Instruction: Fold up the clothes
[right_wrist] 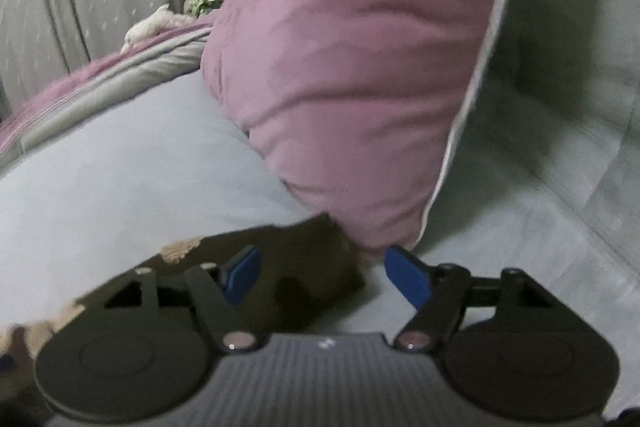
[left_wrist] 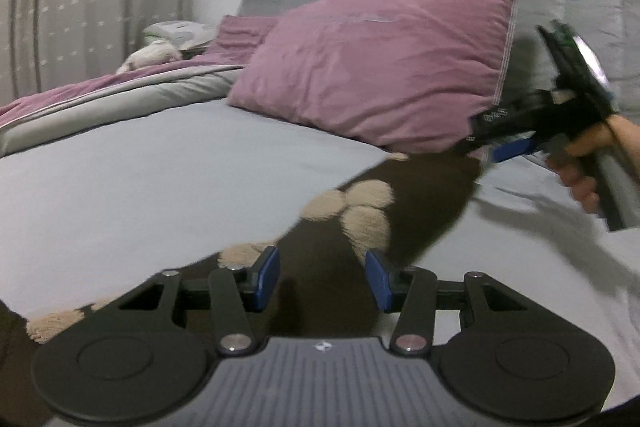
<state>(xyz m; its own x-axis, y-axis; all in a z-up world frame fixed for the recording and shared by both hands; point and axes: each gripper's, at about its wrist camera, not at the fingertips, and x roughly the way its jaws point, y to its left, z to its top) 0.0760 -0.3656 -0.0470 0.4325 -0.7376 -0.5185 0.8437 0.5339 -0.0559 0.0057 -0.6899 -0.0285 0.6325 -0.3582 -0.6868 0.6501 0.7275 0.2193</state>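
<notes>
On a smooth pale sheet (left_wrist: 140, 163) below a plump mauve pillow (left_wrist: 384, 59), the dark fleecy garment (left_wrist: 420, 195) lies before you; your left gripper (left_wrist: 322, 277) and right gripper (right_wrist: 322, 277) both spread wide.

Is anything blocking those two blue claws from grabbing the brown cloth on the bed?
Nothing visible. The left gripper and right gripper both hang open directly over the brown garment; the pink pillow sits behind it.
</notes>
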